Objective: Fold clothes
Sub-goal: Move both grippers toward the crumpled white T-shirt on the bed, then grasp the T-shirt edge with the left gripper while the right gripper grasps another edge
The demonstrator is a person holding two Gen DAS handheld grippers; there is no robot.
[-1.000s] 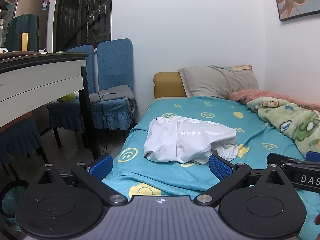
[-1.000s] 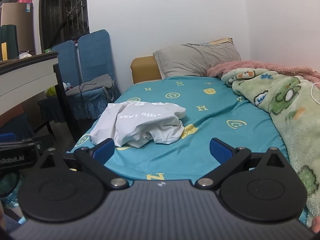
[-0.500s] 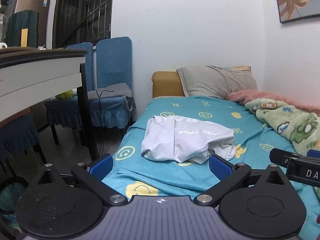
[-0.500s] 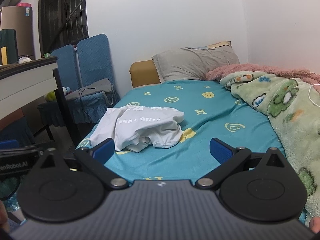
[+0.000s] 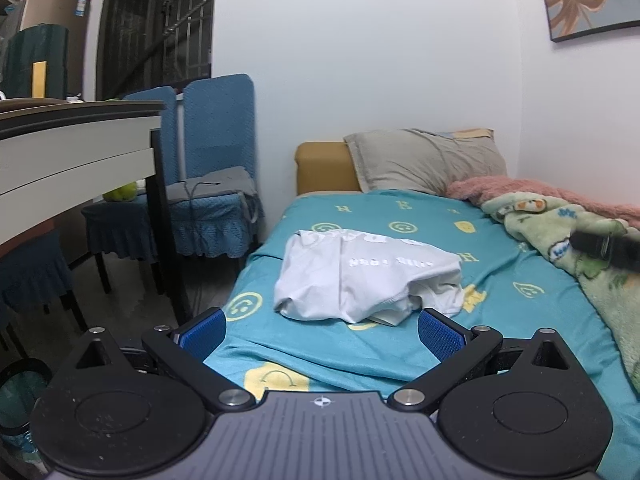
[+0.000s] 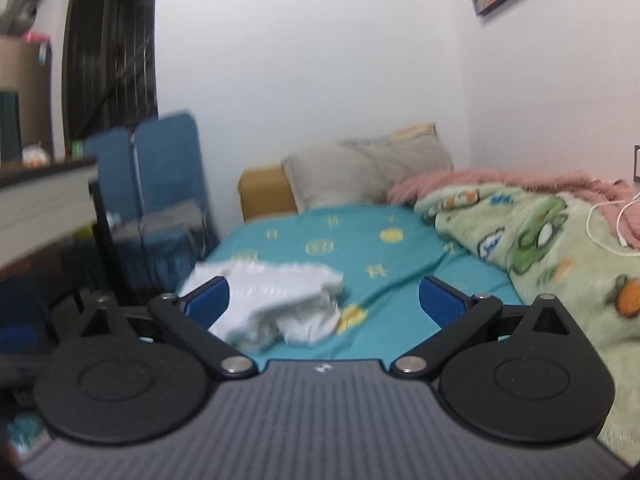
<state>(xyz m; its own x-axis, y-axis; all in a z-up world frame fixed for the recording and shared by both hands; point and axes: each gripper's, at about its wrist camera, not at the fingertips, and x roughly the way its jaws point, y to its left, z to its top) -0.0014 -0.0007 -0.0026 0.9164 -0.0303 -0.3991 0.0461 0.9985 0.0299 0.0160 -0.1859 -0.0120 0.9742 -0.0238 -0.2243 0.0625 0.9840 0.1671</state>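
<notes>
At far left stands a desk (image 5: pixel 76 148) with a white front edge. Beside it are two blue-covered chairs (image 5: pixel 216 160); a grey cloth with a dark cable lies on one seat.

The left gripper (image 5: pixel 322 330) is held over the foot of the bed with its jaws spread wide and nothing between the blue pads (image 5: pixel 202 330). It touches no fabric.

The white garment (image 5: pixel 360 276) lies crumpled on the teal smiley-print sheet (image 5: pixel 400 360), near the bed's left edge and just ahead of the left gripper. A line of white print faces up on its top layer.

The right gripper (image 6: pixel 324 300) also has its jaws spread wide and holds nothing. In the blurred right wrist view, the garment (image 6: pixel 276 304) sits behind its left finger.

A grey pillow (image 5: pixel 424 160) leans against the mustard headboard (image 5: pixel 324 168). At far right, a green cartoon-print blanket (image 6: pixel 540 248) and a pink fleece (image 6: pixel 500 178) lie along the wall, with a white cable (image 6: pixel 612 224) across them.
</notes>
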